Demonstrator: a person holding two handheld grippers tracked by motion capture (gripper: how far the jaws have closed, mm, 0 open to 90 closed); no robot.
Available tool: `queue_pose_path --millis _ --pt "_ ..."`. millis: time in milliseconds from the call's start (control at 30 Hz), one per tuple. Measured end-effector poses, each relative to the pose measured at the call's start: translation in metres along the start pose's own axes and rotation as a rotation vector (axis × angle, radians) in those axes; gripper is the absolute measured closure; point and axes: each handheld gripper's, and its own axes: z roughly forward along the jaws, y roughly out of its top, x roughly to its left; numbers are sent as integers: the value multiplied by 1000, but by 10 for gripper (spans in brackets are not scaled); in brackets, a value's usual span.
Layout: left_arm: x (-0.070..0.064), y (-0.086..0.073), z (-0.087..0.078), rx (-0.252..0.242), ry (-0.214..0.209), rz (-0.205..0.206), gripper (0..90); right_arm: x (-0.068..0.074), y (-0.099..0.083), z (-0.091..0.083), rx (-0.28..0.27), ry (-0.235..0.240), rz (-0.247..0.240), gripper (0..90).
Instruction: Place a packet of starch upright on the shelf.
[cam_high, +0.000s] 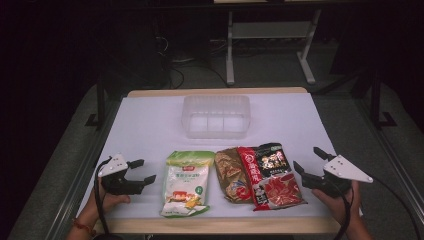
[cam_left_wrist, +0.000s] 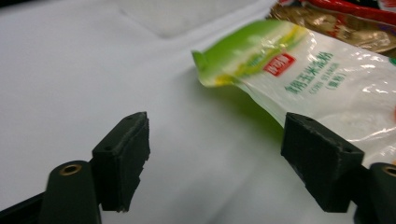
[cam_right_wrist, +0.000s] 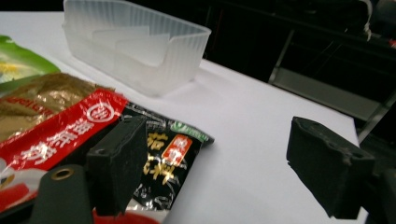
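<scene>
Left claw (cam_high: 142, 171) spread wide and empty just beside the green-and-white packet (cam_high: 186, 182) flat on the counter (cam_high: 150, 125); right claw (cam_high: 307, 164) also gaping, next to the red-and-black packet (cam_high: 270, 176). The risk: slick film lying flat may skid away, or the jaws pinch only a corner and it flops short of the clear bin (cam_high: 216, 116).

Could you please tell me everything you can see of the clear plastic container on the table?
The clear plastic container is a translucent, ribbed rectangular tub with rounded corners, open-topped and upright, with inner dividers and nothing visible inside. It stands at the far middle of the white table, beyond the row of packets, touching only the table; both claws are well short of it.
</scene>
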Motion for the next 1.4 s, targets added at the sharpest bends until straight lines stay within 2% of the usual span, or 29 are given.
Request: queue_pose_path --millis 33,100,200,300,367,467,500,600,633,833,933,1033,1100,1167,1200,1267,1300,1333,1400 --pt "0 0 0 0 0 0 216 0 -1 1 14 -4 -6 206" --pt "-1 -1 7 21 -60 -34 188 -2 -2 2 30 -9 5 212" --pt "-7 0 20 70 -128 -51 178 -4 -3 4 31 -6 31 215" --pt "-9 5 28 89 -154 -65 158 -3 -3 5 43 1 30 216" --pt "-7 7 33 85 -180 -114 153 -1 -3 5 55 14 22 217" --pt "-10 12 41 108 -230 -132 145 0 -4 4 62 23 17 219" --pt "-11 13 44 112 -239 -141 138 0 -4 4 65 22 18 220" --pt "-12 18 51 126 -223 -162 112 0 -4 4 63 23 20 223" --pt "-12 19 55 139 -240 -179 110 0 -5 5 69 30 23 223" --pt "-18 22 66 166 -274 -171 102 1 -6 8 86 47 27 223" --pt "-21 27 73 166 -310 -168 129 2 -6 9 88 50 24 225" --pt "-25 35 83 183 -317 -155 142 2 -7 11 99 54 21 225" --pt "-28 40 93 187 -327 -155 144 3 -7 12 108 57 23 226" --pt "-29 41 96 185 -331 -161 148 2 -8 12 110 62 25 227" --pt "-30 41 98 183 -338 -155 181 2 -8 12 112 65 26 228" --pt "-31 42 99 178 -363 -160 309 2 -9 13 119 70 29 228" --pt "-32 41 100 176 -386 -167 309 2 -9 13 119 70 29 228" --pt "-33 41 100 174 -395 -164 439 2 -9 13 122 76 30 228" --pt "-34 41 100 173 -395 -149 527 2 -9 13 126 77 27 228"
